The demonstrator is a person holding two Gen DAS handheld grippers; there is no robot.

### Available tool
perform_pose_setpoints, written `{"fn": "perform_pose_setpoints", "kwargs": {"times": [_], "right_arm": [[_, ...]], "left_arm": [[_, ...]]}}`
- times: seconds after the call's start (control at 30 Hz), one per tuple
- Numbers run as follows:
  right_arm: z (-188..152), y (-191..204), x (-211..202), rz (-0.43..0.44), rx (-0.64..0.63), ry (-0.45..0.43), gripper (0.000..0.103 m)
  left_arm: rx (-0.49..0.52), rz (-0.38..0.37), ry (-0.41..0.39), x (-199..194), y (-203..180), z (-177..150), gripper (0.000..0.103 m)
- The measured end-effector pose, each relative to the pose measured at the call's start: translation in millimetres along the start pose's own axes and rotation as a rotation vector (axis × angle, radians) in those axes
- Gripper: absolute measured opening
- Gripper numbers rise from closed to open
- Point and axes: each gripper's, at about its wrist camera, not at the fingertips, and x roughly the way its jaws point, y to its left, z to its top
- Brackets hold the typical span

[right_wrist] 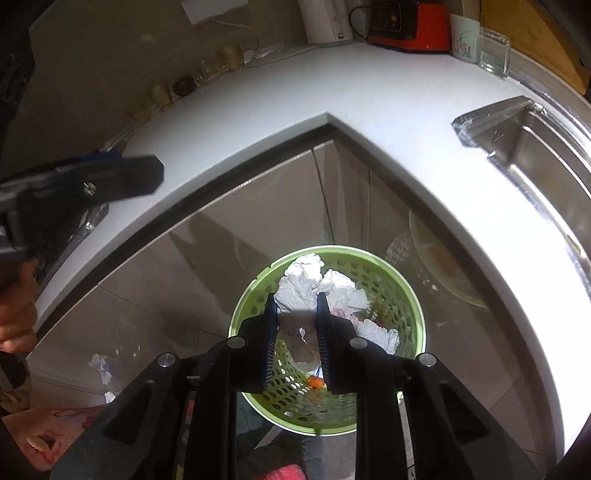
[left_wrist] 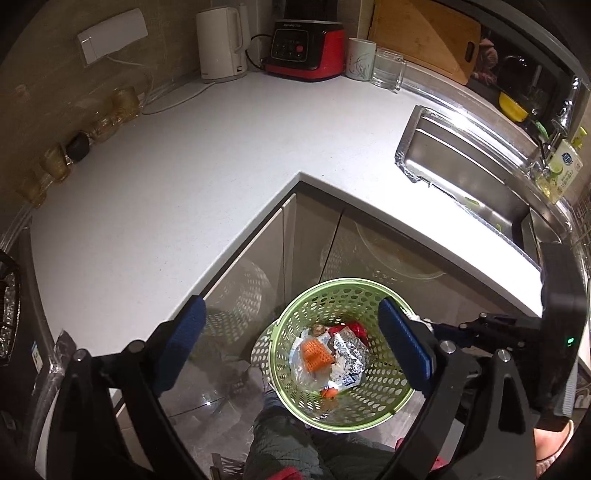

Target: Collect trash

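A green perforated basket [left_wrist: 373, 402] stands on the floor below the counter corner. It holds foil [left_wrist: 349, 350], an orange net piece [left_wrist: 314, 354] and other scraps. My left gripper [left_wrist: 291, 347] is open and empty above the basket. In the right wrist view the same basket [right_wrist: 402, 291] is below my right gripper [right_wrist: 297, 306], which is shut on crumpled white paper [right_wrist: 310, 284] held over the basket's mouth. The left gripper's body [right_wrist: 92, 184] shows at the left there.
A white L-shaped counter [left_wrist: 166, 206] wraps the corner, with a steel sink [left_wrist: 472, 173] at right. A kettle [left_wrist: 219, 44], a red blender base [left_wrist: 303, 48], a mug [left_wrist: 360, 59], a cutting board [left_wrist: 424, 33] and glass jars [left_wrist: 110, 114] line the back. Glossy cabinet doors [right_wrist: 207, 266] stand behind the basket.
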Motion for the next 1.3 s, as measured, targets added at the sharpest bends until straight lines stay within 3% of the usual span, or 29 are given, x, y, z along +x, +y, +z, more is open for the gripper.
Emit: {"fn": "perform_pose_setpoints", "kwargs": {"times": [0.07, 0.1, 0.13, 0.27, 0.4, 0.53, 0.63, 0.83, 1.03, 1.3], "right_arm": [[-5.4, -1.0, 24.3, -0.002, 0.007, 0.052, 0.045], [-8.9, -1.8, 35.7, -0.003, 0.013, 0.080, 0.059], [-12.3, -2.9, 46.0, -0.007, 0.020, 0.103, 0.066], [-22.0, -11.0, 70.3, -0.016, 0.067, 0.182, 0.077], [-11.9, -13.2, 60.2, -0.043, 0.085, 0.161, 0.092], [8.0, -8.7, 31.1, -0.077, 0.074, 0.094, 0.095], [28.0, 3.0, -1.5, -0.101, 0.049, 0.017, 0.098], [67.9, 22.6, -87.6, -0.114, -0.030, -0.166, 0.101], [112.1, 61.7, -171.7, -0.166, -0.161, -0.330, 0.101], [121.5, 93.5, -265.5, -0.153, -0.225, -0.525, 0.101]], "left_arm": [[-0.008, 0.002, 0.025, 8.5, 3.4, -0.1, 0.090], [-0.012, 0.005, 0.037, 12.0, 4.5, -0.4, 0.090], [-0.016, 0.008, 0.049, 15.6, 6.0, -0.4, 0.090], [-0.024, 0.035, 0.088, 27.7, 11.0, -1.5, 0.090], [-0.046, 0.036, 0.117, 33.5, 13.7, -0.9, 0.090], [-0.061, 0.067, 0.101, 24.5, 13.3, 7.1, 0.090], [-0.073, 0.091, 0.035, -0.1, 14.9, 20.6, 0.090], [-0.117, 0.128, -0.128, -73.3, 22.2, 56.1, 0.092], [-0.141, 0.212, -0.327, -162.8, 21.6, 88.0, 0.095], [-0.170, 0.275, -0.510, -254.5, 12.7, 101.7, 0.095]]}}
